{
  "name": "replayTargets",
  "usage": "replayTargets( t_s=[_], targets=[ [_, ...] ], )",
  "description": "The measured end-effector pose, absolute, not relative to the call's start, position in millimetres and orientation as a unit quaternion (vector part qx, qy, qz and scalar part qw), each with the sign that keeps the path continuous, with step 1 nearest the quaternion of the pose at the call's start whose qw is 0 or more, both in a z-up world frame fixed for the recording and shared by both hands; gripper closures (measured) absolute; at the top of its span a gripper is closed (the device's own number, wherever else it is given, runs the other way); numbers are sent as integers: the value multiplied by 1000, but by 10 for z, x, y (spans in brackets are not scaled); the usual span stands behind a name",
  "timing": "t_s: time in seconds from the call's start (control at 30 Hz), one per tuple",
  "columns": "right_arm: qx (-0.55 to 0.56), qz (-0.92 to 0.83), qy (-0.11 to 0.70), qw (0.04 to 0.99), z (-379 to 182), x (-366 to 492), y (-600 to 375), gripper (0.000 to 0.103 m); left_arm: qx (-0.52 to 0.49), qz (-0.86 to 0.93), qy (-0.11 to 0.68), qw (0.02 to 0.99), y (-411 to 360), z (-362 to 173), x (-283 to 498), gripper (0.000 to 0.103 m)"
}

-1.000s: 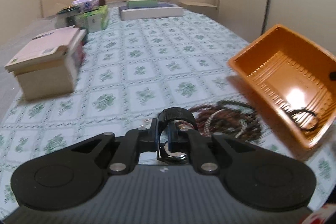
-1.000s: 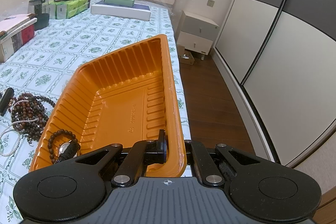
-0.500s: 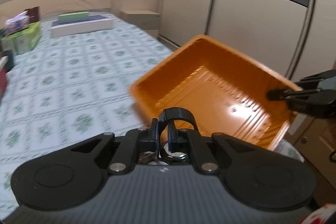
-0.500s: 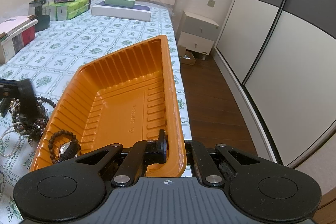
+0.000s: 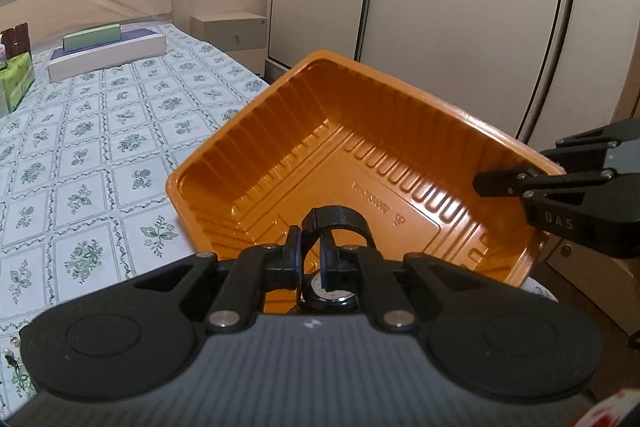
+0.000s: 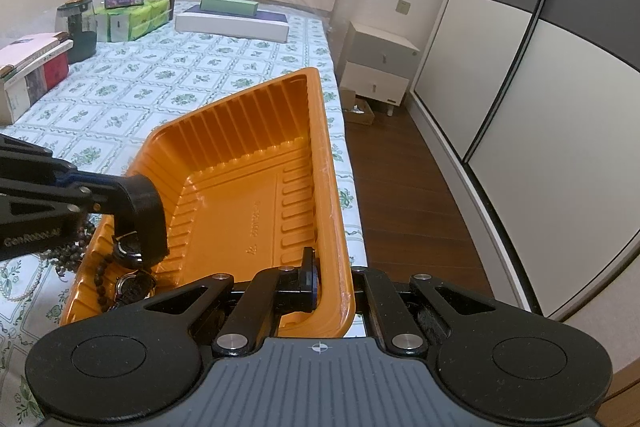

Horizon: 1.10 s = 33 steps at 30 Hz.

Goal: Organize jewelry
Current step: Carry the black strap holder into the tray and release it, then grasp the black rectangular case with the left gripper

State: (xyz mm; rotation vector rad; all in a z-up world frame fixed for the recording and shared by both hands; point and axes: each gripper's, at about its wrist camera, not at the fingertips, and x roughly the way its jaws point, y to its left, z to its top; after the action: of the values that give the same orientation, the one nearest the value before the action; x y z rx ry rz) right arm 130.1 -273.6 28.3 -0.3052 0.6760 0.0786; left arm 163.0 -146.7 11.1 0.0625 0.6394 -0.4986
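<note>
An orange ribbed tray (image 6: 248, 195) is tilted up at the bed's right edge. My right gripper (image 6: 332, 279) is shut on its near rim; it shows in the left wrist view too, right gripper (image 5: 486, 183). My left gripper (image 5: 310, 255) is shut on the strap of a black watch (image 5: 328, 293), whose strap loop (image 5: 336, 223) stands above the fingers. It hovers over the tray (image 5: 340, 147). In the right wrist view the left gripper (image 6: 108, 197) reaches in over the tray's left rim, with the watch (image 6: 128, 247) hanging below. A beaded bracelet (image 6: 100, 279) and another watch (image 6: 134, 287) lie in the tray's near corner.
Dark bead strings (image 6: 70, 255) and a pearl strand (image 6: 24, 287) lie on the flowered bedsheet left of the tray. Boxes (image 6: 28, 75), tissue packs (image 6: 136, 19) and a flat white box (image 6: 232, 23) sit further up the bed. A nightstand (image 6: 380, 67), wardrobe doors and wooden floor are on the right.
My left gripper has swung right with the watch, from above the bead pile on the bed to over the tray. The right gripper and the tray have kept still.
</note>
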Motion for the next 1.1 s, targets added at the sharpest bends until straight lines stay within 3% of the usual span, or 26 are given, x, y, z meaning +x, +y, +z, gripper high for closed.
replayTargets(
  t_s=[0.03, 0.13, 0.4, 0.73, 0.93, 1.1],
  targets=[
    [-149, 38, 330, 931, 283, 1301, -2736, 99, 29, -244, 314, 917, -1471, 108, 1627, 90],
    [-149, 38, 331, 931, 274, 1299, -2741, 99, 19, -236, 298, 924, -1386, 142, 1573, 56],
    [-147, 34, 333, 931, 240, 1319, -2742, 99, 13, -161, 297, 941, -734, 128, 1315, 52],
    [-146, 31, 335, 930, 221, 1313, -2764, 99, 0, -22, 346, 938, 199, -285, 987, 44],
    [-148, 30, 336, 930, 210, 1312, -2754, 99, -2, 6, 348, 938, 318, -378, 1025, 45],
    [-150, 29, 338, 929, 216, 1313, -2751, 99, -3, -2, 343, 939, 225, -450, 1217, 54]
  ],
)
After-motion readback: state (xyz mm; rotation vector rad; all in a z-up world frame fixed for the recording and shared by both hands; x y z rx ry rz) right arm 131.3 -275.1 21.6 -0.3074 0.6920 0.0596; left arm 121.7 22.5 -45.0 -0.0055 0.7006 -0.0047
